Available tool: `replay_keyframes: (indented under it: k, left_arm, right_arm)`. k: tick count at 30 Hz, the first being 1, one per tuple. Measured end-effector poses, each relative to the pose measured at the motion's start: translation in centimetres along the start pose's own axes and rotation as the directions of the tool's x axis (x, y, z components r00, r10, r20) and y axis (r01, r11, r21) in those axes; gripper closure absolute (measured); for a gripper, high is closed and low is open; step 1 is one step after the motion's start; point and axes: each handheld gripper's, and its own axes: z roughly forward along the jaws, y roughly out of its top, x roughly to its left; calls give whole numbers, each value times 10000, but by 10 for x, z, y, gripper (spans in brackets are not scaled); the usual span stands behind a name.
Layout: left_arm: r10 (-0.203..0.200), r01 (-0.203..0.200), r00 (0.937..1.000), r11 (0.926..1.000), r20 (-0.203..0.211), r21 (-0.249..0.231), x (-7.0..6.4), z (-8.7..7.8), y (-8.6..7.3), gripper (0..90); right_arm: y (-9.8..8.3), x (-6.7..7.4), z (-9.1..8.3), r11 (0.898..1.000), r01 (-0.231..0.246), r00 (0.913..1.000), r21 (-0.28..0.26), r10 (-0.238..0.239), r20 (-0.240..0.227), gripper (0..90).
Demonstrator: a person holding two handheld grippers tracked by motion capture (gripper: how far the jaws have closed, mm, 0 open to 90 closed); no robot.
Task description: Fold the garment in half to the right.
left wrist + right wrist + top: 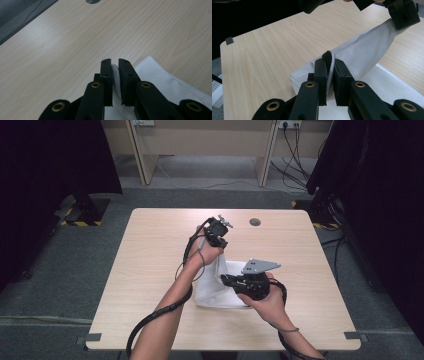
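Both pairs of jaws are closed on a white cloth (220, 287), each pinching a fold of its edge between the pads. A person sits at the near side of a pale wooden table (150, 270) with a hand-held gripper in each hand. The left gripper (216, 239) is raised toward the far middle of the table and lifts one corner of the cloth, so the fabric hangs in a slack band down to the rest of it. The right gripper (235, 281) is lower and nearer, gripping the edge close to the table. The remainder of the cloth lies flat in the middle of the table, between the two hands. In the right gripper view the fabric (362, 52) sags and creases between the two holds. Judging by that drape, the cloth is light, soft and limp, not fragile, and will fold wherever it is unsupported. Edges and corners look the best places to hold it.
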Motion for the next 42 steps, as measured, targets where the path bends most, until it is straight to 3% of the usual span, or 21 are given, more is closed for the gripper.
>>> replay_keyframes:
  k: [42]
  left_arm:
    - [110, -116, 9996, 9996, 244, 246, -14, 20, -2, 811]
  right_arm:
    - [-17, -6, -2, 9994, -202, 9998, 289, 200, 80, 828]
